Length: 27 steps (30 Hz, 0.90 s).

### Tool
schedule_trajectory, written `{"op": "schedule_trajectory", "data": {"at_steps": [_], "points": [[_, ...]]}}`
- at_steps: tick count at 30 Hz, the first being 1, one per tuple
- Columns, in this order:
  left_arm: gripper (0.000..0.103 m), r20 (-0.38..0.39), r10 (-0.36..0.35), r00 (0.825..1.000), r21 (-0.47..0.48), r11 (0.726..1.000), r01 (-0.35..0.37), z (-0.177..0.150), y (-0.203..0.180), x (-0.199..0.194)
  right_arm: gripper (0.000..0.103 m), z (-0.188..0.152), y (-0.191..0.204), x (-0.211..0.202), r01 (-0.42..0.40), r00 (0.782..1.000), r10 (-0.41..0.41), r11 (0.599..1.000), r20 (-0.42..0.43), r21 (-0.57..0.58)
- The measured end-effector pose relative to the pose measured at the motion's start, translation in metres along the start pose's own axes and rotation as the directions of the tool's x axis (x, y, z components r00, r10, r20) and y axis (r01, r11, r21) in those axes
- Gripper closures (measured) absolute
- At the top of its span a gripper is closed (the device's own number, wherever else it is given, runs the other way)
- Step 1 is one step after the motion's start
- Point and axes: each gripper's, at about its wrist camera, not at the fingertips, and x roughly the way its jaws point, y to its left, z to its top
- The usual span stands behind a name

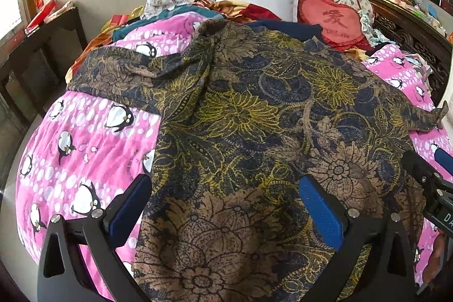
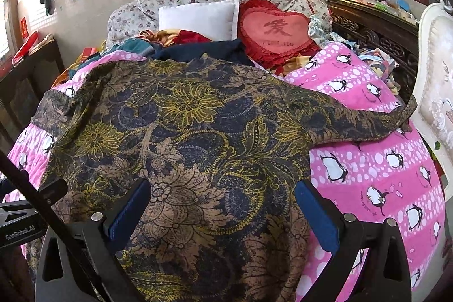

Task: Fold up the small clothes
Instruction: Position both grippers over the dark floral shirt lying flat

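Floral-print garment (image 1: 254, 118), brown, navy and yellow, lies spread flat on the pink penguin quilt (image 1: 85, 137) covering the bed, its sleeves reaching out to each side. Left sleeve (image 1: 113, 72) rumpled and partly doubled back; right sleeve (image 2: 368, 123) stretched out toward the white chair (image 2: 436, 81). Long axis of the body runs away from both cameras toward the heart cushion (image 2: 276, 30) and white pillow (image 2: 198, 19). Left gripper (image 1: 223, 205) hangs over the near hem, fingers spread wide, nothing between them, left finger at the garment's left edge. Right gripper (image 2: 222, 210) same pose, fingers apart and empty, right finger by the garment's right side edge. Both low, pointing forward along the body. Likely next: each takes its own near hem corner.
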Motion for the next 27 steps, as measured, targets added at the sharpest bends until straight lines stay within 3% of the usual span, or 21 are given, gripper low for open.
{"op": "schedule_trajectory", "data": {"at_steps": [10, 27], "points": [[0.0, 0.027, 0.002, 1.0, -0.027, 1.0, -0.001, 0.004, 0.016, -0.011, 0.0, -0.002, 0.009, -0.007, 0.022, 1.0, -0.021, 0.998, 0.013, -0.063], [0.0, 0.029, 0.002, 1.0, -0.01, 1.0, -0.001, -0.002, 0.016, -0.011, 0.0, 0.004, 0.029, -0.002, -0.032, 0.999, 0.03, 0.995, -0.023, -0.097]]}}
